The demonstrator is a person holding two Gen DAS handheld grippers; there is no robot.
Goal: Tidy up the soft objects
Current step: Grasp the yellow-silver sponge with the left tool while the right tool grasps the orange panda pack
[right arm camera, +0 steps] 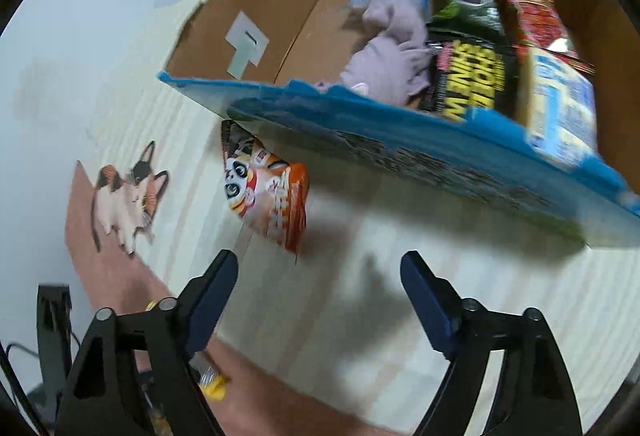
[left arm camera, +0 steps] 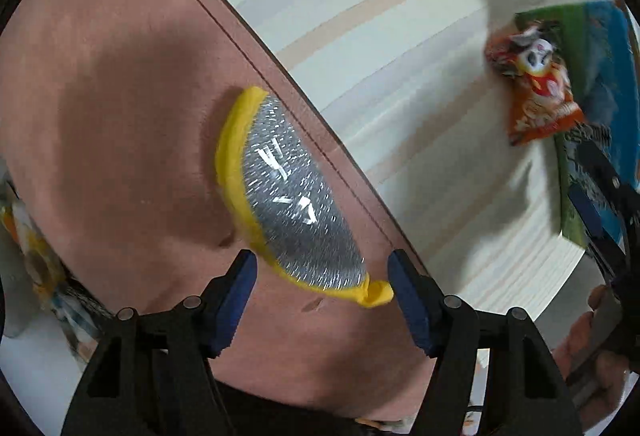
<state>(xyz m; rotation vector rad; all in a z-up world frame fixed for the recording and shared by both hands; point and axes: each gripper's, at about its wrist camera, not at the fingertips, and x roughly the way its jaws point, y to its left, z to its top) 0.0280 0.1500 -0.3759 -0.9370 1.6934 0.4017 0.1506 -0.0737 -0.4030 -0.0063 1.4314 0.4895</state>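
Yellow-edged, the silver pouch lies on a pink mat, between the spread fingers of the left gripper. The right gripper hangs empty and spread above the desk, near an orange snack bag beside the cardboard box.

Both the left gripper and right gripper look the same: chunky matte black plastic arms with round silver pivot pins, tipped with dark navy blue finger pads, no visible markings anywhere.
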